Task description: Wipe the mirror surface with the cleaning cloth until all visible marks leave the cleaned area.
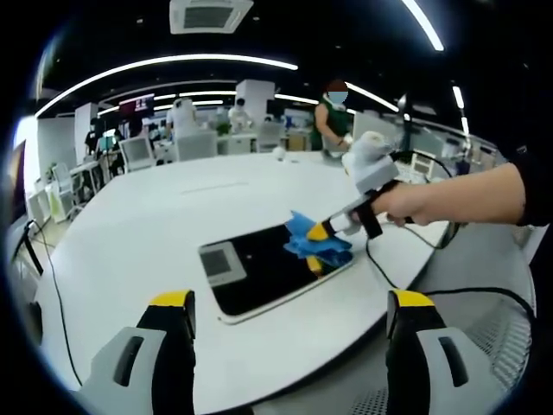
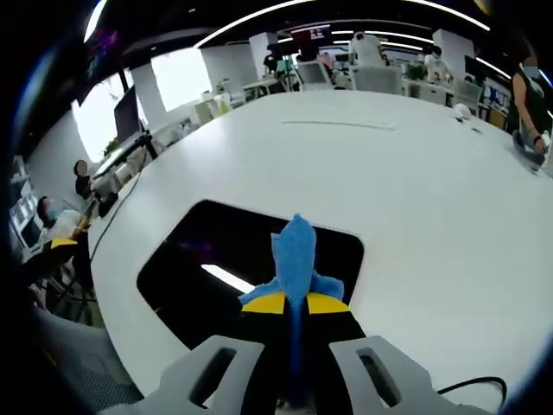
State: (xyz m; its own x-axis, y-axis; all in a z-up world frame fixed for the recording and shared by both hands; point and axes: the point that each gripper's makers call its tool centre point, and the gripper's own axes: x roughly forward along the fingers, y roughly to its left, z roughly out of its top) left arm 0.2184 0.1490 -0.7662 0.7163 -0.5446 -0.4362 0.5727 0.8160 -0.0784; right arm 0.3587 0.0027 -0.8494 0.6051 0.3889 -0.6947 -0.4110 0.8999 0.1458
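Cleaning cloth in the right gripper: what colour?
Blue. The cleaning cloth shows best in the right gripper view, pinched in the right gripper over the mirror.

No legible text or signs

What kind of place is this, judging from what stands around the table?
Probably an open-plan office or lab. A large white table holds the mirror, desks with monitors and chairs stand behind it, and long strip lights and a ceiling air vent hang overhead.
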